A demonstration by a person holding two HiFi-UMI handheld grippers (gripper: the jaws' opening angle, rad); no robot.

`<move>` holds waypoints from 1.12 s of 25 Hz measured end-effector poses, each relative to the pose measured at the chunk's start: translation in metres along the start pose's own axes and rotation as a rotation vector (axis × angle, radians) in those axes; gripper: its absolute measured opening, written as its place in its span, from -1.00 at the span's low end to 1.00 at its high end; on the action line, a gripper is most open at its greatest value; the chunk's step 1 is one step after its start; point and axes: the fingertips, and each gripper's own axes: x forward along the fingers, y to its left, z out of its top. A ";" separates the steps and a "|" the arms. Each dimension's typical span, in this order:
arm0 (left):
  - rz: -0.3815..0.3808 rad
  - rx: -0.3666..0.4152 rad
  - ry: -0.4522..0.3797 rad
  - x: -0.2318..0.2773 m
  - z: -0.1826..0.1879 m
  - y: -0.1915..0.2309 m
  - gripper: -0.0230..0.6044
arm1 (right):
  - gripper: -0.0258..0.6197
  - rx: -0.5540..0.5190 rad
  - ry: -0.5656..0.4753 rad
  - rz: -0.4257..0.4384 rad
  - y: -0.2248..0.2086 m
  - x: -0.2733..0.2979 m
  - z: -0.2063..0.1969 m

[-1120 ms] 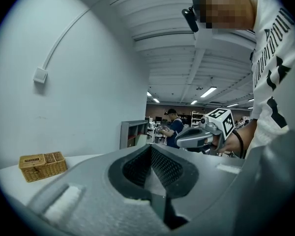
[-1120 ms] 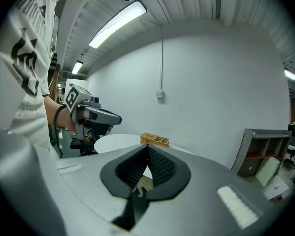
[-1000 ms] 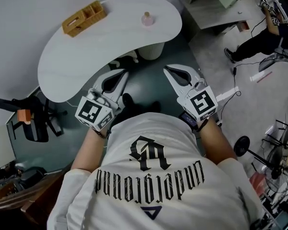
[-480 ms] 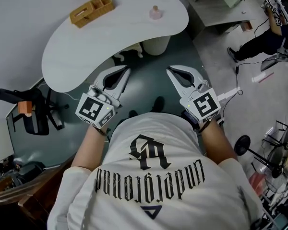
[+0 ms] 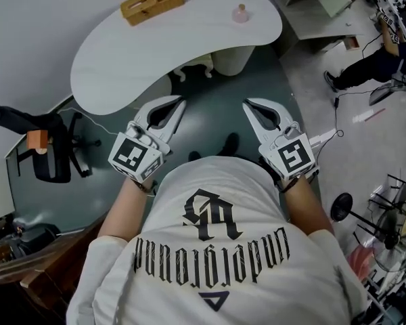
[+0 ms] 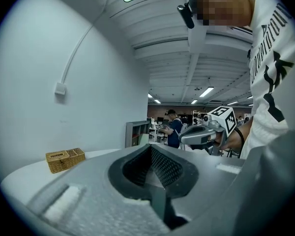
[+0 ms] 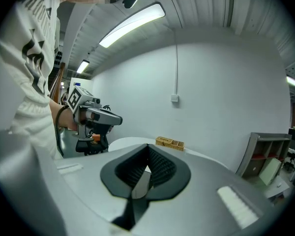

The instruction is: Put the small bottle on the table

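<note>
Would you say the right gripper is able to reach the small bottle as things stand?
Probably not yet: the right gripper is shut and short of the table; the small bottle stands unobstructed beyond.

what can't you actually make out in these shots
Small bottle: head view, too small to tell cap or contents; neither gripper view shows it.
Wicker basket: what its compartments hold, too small in all views.
Table: its base, mostly hidden under the top in the head view.

You are standing in a busy robotics lab: a white kidney-shaped table (image 5: 122, 66), a long ceiling strip light (image 7: 132, 23), grey open shelving (image 6: 136, 132), and another person (image 6: 175, 129) working among equipment racks.
</note>
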 end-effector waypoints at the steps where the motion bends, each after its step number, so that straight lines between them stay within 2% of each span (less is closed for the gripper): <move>1: -0.003 0.003 0.001 -0.009 -0.001 0.000 -0.90 | -0.92 -0.001 -0.004 -0.003 0.009 0.001 0.003; 5: -0.003 0.003 -0.007 -0.042 -0.010 0.007 -0.90 | -0.92 -0.021 -0.016 -0.019 0.040 0.006 0.011; 11: -0.022 0.002 -0.006 -0.073 -0.021 0.012 -0.90 | -0.92 0.008 -0.020 -0.024 0.077 0.018 0.022; 28: -0.027 -0.012 -0.033 -0.096 -0.022 0.043 -0.90 | -0.92 -0.027 0.003 -0.031 0.090 0.048 0.028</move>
